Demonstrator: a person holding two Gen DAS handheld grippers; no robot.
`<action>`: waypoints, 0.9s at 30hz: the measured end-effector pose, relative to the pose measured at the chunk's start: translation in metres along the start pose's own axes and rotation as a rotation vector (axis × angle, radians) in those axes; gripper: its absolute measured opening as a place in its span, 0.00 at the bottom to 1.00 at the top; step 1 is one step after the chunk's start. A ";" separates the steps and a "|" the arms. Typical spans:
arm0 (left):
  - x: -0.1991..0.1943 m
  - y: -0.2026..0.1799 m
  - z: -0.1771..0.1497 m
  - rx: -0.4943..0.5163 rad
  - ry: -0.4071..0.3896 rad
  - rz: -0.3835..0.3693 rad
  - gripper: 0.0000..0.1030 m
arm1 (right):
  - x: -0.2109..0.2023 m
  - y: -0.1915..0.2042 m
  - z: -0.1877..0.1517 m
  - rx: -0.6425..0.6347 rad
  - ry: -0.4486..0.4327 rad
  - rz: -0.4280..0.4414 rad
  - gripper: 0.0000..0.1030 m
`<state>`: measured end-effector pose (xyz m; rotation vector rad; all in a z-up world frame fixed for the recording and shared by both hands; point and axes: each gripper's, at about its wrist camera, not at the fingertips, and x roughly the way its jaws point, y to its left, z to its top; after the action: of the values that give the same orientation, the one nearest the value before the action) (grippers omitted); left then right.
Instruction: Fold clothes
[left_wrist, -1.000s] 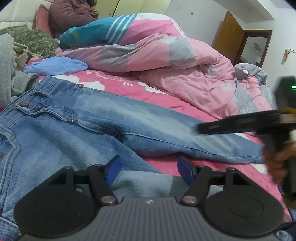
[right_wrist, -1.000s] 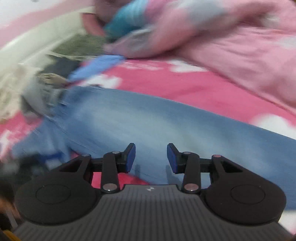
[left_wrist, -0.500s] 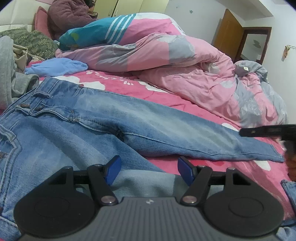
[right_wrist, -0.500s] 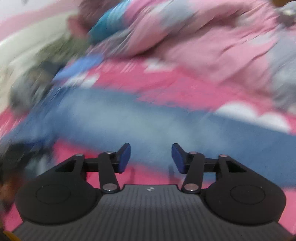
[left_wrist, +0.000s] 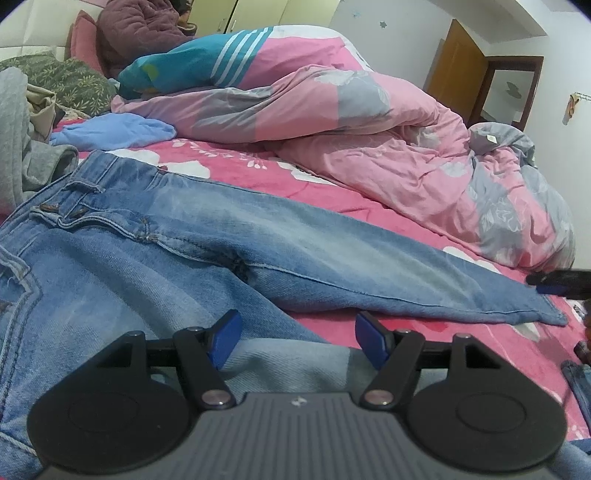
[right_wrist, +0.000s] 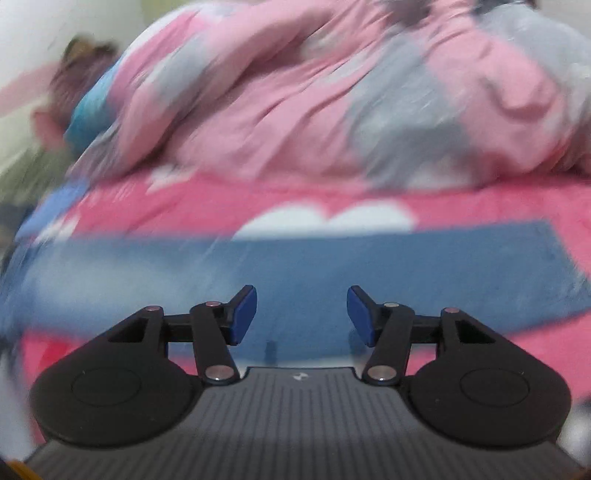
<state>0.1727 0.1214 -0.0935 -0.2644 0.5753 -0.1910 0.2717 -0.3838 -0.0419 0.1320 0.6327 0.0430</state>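
CHANGE: right tool (right_wrist: 301, 314) has swept from the waist end to the hem of the far leg, jaws opening, nothing between them | LEFT: left tool (left_wrist: 297, 341) apart, empty, over near leg | jeans (left_wrist: 184, 236) flat on bed (left_wrist: 258, 177) | MEANING: hem grab for lengthwise fold likely next

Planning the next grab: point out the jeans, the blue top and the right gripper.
jeans (left_wrist: 229, 236), left wrist view, far leg's thigh.
blue top (left_wrist: 118, 131), left wrist view, crumpled middle.
right gripper (right_wrist: 301, 314), right wrist view, between open fingertips.

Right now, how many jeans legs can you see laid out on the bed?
2: the far leg stretches toward the pink duvet side; the near leg runs under the left gripper, its hem hidden.
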 end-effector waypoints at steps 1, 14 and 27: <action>0.000 0.001 0.000 -0.003 -0.001 -0.003 0.68 | 0.012 -0.011 -0.006 0.007 0.044 -0.051 0.54; 0.002 0.000 0.000 0.001 0.003 -0.001 0.69 | -0.010 -0.094 0.015 0.188 0.034 -0.201 0.57; 0.002 -0.004 0.000 0.019 0.000 0.015 0.71 | -0.146 -0.072 -0.053 0.314 -0.016 -0.064 0.58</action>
<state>0.1738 0.1174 -0.0932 -0.2414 0.5749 -0.1818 0.1223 -0.4610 -0.0083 0.4150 0.6247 -0.1199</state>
